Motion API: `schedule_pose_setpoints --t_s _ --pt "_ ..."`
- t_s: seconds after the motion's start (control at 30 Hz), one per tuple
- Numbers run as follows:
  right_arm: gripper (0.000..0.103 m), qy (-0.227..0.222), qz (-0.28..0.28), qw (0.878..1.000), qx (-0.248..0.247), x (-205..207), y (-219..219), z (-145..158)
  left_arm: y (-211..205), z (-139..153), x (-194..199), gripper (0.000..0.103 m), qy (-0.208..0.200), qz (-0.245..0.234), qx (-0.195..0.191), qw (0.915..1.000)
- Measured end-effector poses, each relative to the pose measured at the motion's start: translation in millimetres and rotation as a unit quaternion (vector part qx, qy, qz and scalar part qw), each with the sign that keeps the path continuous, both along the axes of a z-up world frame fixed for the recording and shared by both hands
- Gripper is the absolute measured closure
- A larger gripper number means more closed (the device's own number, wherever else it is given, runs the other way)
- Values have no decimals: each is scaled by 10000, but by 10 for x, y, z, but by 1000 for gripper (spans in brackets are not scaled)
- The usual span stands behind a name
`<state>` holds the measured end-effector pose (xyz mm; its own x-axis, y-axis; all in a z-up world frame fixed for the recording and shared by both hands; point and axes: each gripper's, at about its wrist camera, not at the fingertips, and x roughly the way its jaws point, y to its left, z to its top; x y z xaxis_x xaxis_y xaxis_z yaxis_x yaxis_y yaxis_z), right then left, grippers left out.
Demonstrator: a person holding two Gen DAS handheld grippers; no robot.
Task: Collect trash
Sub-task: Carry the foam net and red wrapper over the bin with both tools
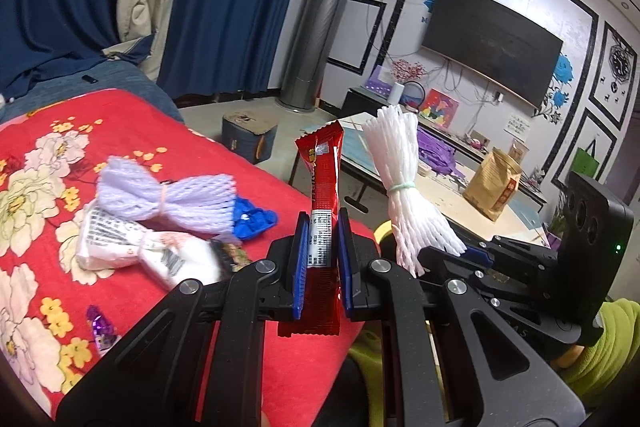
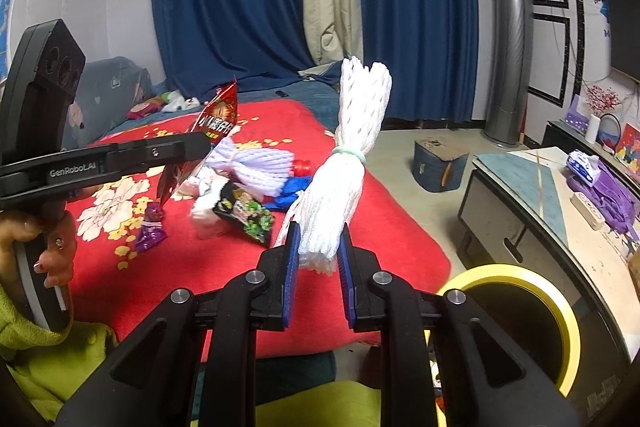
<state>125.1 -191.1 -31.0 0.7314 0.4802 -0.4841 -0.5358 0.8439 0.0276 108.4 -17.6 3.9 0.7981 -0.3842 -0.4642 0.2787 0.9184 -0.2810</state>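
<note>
My left gripper (image 1: 323, 227) is shut on a red snack wrapper (image 1: 322, 179), held upright above the edge of the red flowered bedspread (image 1: 132, 131). A white foam net bundle (image 2: 348, 163), tied with a green band, stands between the pads of my right gripper (image 2: 318, 235), which is shut on it. The same bundle (image 1: 404, 187) shows in the left wrist view to the right of the wrapper. More trash lies on the bedspread: a pale purple foam net (image 1: 168, 199), a white plastic packet (image 1: 132, 247), a blue scrap (image 1: 252, 219), a small purple wrapper (image 1: 102, 331) and a dark green snack bag (image 2: 244, 217).
A yellow-rimmed bin (image 2: 520, 327) stands on the floor at the lower right, below the right gripper. A low table (image 2: 532, 211) with purple items is further right. A blue box (image 2: 440, 163) sits on the floor. A person's hand (image 2: 44, 247) in a green sleeve holds the left gripper's handle.
</note>
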Motion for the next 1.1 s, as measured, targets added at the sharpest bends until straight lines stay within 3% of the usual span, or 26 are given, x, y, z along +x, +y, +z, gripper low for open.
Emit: schedule_pose_setpoints --t_s 1.1 --pt "85 98 -1239 9921 174 61 -997 -81 -860 -99 291 94 55 -914 111 9957"
